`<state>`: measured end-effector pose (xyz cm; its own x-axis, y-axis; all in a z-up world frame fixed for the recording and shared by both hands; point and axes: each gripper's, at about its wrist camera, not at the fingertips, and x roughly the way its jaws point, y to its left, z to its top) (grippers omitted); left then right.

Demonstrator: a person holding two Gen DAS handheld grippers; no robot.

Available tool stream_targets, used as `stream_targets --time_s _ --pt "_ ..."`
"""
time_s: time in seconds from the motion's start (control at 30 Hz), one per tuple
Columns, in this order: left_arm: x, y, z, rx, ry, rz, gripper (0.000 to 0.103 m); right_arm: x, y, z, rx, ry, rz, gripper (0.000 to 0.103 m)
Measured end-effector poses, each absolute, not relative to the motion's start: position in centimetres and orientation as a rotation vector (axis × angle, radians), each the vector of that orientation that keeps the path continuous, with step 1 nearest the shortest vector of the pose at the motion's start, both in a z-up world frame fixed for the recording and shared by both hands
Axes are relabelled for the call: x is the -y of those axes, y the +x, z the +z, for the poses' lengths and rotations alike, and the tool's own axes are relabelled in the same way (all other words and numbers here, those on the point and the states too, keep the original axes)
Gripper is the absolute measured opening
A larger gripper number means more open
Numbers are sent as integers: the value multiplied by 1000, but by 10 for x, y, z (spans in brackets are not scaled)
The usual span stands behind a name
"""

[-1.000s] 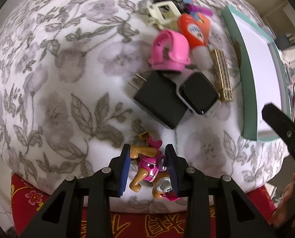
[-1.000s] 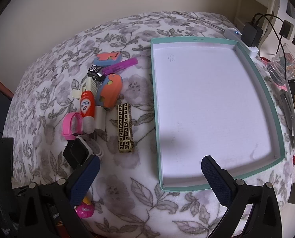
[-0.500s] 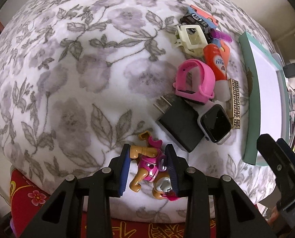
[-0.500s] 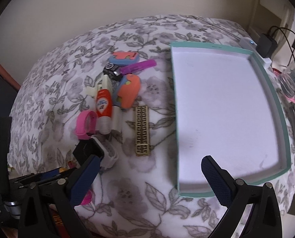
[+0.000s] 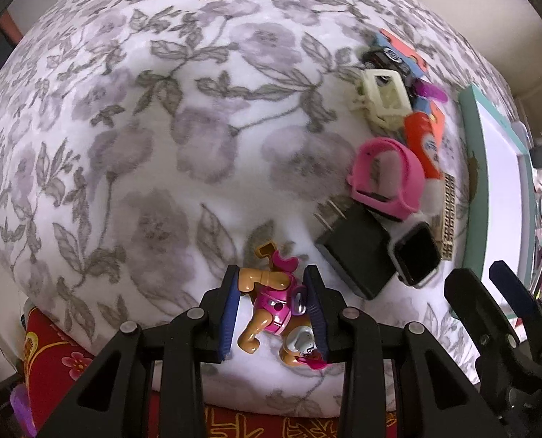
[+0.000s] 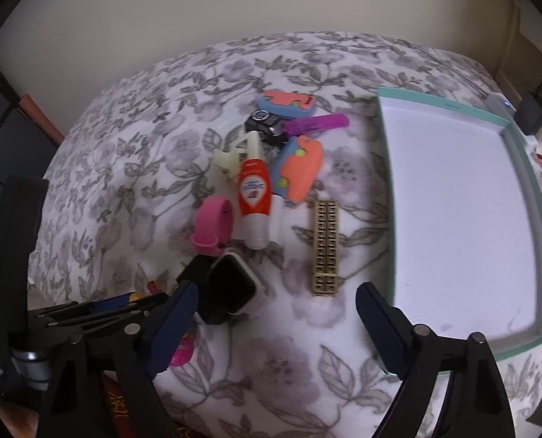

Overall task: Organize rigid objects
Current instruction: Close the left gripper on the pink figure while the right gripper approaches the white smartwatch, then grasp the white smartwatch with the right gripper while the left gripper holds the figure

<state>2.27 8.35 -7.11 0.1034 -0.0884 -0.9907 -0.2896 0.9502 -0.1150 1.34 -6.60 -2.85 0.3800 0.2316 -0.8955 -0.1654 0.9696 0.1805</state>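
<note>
While the left gripper (image 5: 271,310) is clamped on the small pink-and-tan plastic toy pup figure (image 5: 271,304), its blue pads (image 5: 231,314) pressing on the figure's flanks above the floral grey-and-white bedspread (image 5: 161,146), the step in hand looks like carrying this toy across to the shallow white tray with the teal rim (image 6: 519,153), which sits at the right side of the bed and holds nothing yet. The grip is narrow and sits across the body, with a leg and the head sticking out below the pads, so the hold should be kept firm and the figure lifted clear before it crosses the pile.

That pile lies between toy and tray: a black square charger block (image 5: 358,255), a dark-faced smartwatch in a pale case (image 5: 415,253), a pink silicone watch band (image 5: 387,179), an orange-and-white glue tube (image 6: 254,197) and a gold patterned rectangular bar (image 6: 325,248). Passing high over these, and over the tray's raised rim, would avoid knocking anything.

The right gripper (image 6: 274,317) hangs near the tray's front corner, its jaws closing with nothing between them, hovering just in front of the smartwatch. It would be wise to keep it out of the left one's path, or let it take the watch only once the toy has passed.
</note>
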Motion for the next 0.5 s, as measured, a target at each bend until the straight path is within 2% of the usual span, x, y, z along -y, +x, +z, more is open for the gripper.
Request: stream_targets --time_s 0.37,0.5 --pt "-116 24 -76 -1469 -353 187 37 42 14 -39 -1177 -34 317 74" --pt "-122 22 -77 -1476 -363 188 37 34 17 -47 -1198 -68 321 65"
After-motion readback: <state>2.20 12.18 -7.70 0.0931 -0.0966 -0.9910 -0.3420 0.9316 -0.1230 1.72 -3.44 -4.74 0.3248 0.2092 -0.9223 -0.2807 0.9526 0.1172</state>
